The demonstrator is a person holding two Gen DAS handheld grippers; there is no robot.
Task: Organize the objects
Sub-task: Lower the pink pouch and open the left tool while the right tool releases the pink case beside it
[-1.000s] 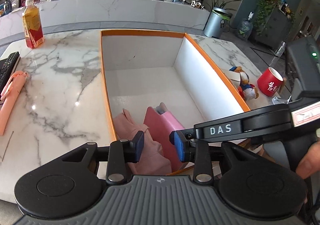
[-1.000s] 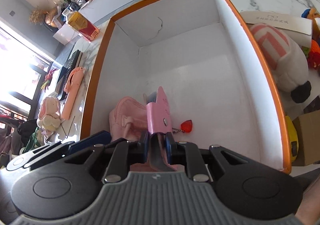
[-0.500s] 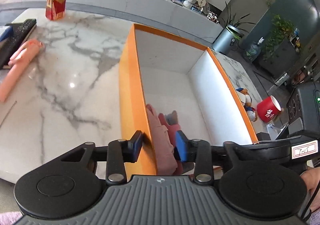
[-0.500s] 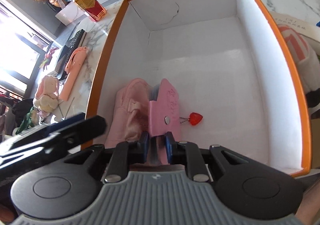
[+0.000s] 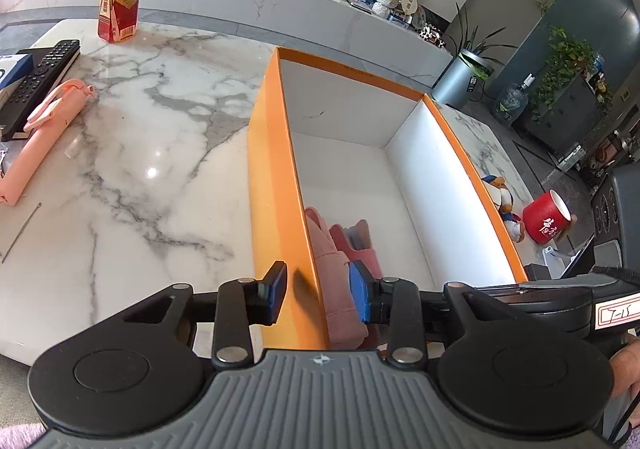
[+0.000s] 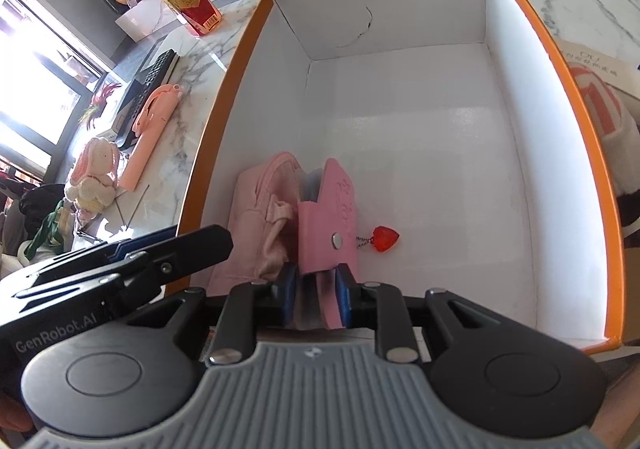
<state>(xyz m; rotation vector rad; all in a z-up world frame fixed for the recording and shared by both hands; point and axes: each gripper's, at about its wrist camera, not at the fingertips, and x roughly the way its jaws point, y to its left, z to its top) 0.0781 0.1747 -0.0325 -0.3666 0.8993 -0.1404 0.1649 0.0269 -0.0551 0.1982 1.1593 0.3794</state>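
Right wrist view puts the right gripper [image 6: 316, 297] closed on the near end of the flat pink snap-button wallet [image 6: 330, 225], its blue pads pinching that end from both sides. From this grip the wallet's long axis runs straight ahead along the fingers, standing on edge, its free end pointing toward the far wall of the orange-rimmed white cardboard box [image 6: 516, 153]. A red heart charm [image 6: 384, 239] hangs off its right face, lying on the box floor. Touching the wallet's left face is a soft pink fabric pouch [image 6: 260, 221], pressed against the box's left wall. Ahead of both, the box floor lies bare.

The left gripper [image 5: 318, 291] is wide open and straddles the box's left wall, one pad outside, the other inside beside the pouch, gripping nothing. I judge the right gripper nearer and the one to let go. Beyond, on the marble bench [image 5: 152, 153], lie a pink selfie stick [image 5: 44, 133], a black remote [image 5: 40, 79] and a bottle of tea [image 5: 120, 5]
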